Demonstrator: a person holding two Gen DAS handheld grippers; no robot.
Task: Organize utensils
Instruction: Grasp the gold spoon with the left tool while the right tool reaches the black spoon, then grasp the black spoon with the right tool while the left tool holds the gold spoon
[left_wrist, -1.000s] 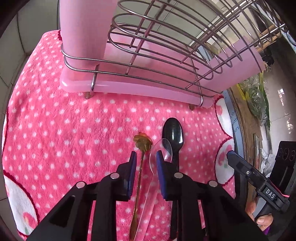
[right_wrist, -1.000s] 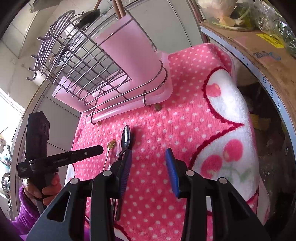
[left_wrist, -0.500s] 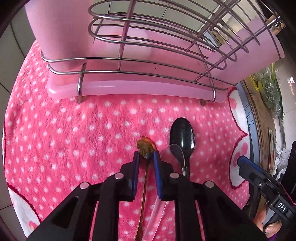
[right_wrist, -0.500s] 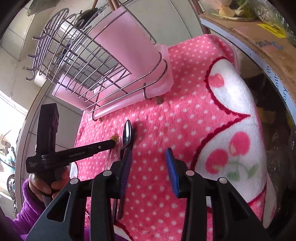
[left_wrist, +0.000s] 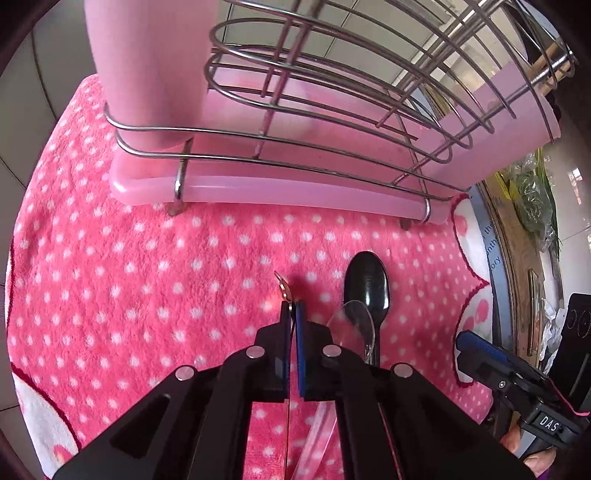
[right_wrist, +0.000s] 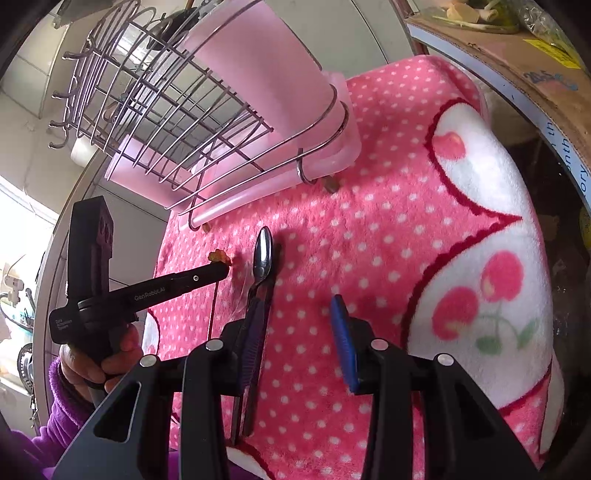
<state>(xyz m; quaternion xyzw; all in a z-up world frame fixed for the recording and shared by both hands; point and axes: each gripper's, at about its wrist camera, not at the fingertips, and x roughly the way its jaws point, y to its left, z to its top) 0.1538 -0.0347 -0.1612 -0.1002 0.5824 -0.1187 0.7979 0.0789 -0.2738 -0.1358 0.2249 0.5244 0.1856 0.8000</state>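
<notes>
My left gripper (left_wrist: 292, 308) is shut on a thin gold spoon (left_wrist: 283, 288), gripped just behind its small bowl, which sticks out past the fingertips; the spoon is turned on edge. In the right wrist view the left gripper (right_wrist: 221, 271) holds the gold spoon (right_wrist: 218, 256) above the towel. A black spoon (left_wrist: 366, 286) and a clear plastic spoon (left_wrist: 357, 319) lie on the towel to its right. My right gripper (right_wrist: 301, 317) is open and empty, its left finger over the black spoon's (right_wrist: 262, 254) handle. The wire utensil rack (left_wrist: 332, 110) with pink cups stands behind.
A pink polka-dot towel (left_wrist: 147, 277) covers the surface. The rack sits on a pink drip tray (left_wrist: 258, 190). A cardboard box (right_wrist: 517, 62) with greens stands at the right edge. A tiled wall is behind the rack.
My left gripper closed on the gold spoon and lifted it, turning it on edge. The right gripper stayed open and almost still.
</notes>
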